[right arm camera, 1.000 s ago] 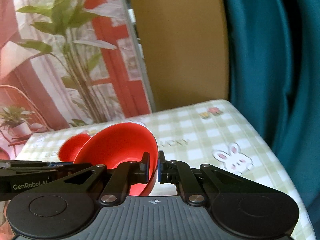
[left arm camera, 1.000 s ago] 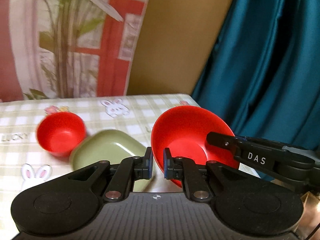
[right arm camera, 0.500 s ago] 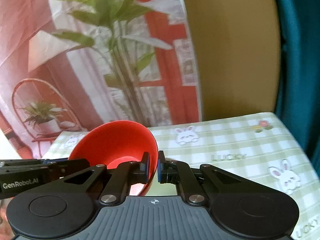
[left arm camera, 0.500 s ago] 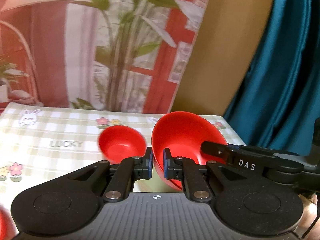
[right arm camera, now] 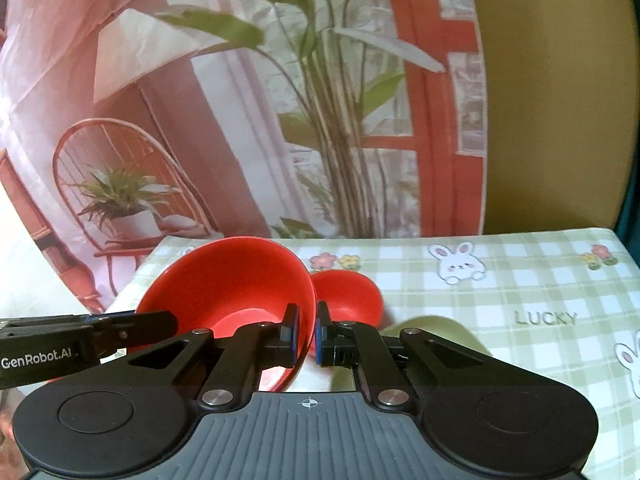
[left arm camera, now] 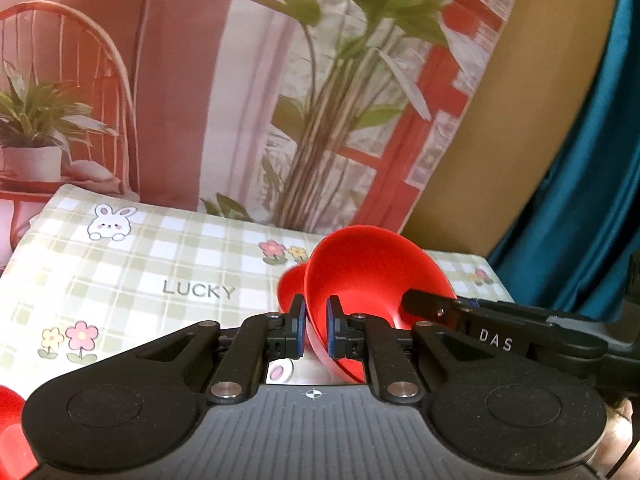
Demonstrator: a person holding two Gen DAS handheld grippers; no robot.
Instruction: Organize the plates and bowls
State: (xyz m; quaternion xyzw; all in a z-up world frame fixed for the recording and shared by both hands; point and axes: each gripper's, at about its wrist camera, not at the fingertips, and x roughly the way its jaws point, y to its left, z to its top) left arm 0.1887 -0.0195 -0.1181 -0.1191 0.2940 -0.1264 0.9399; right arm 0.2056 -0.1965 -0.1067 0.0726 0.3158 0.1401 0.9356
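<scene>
Both clamped on opposite rims of the big red bowl point(left arm camera: 372, 276) (left gripper point(left arm camera: 314, 330), right gripper point(right arm camera: 306, 336)), above the checked tablecloth point(left arm camera: 160, 264), smaller red bowl point(right arm camera: 346, 294) seemingly just behind.

large bowl point(left arm camera: 372, 276) held above the table point(left arm camera: 120, 280) between left gripper point(left arm camera: 313, 330) and right gripper point(right arm camera: 305, 334), clamped at opposite rims, small bowl point(right arm camera: 344, 294) on table just behind, dish point(right arm camera: 436, 332) right of it.
</scene>
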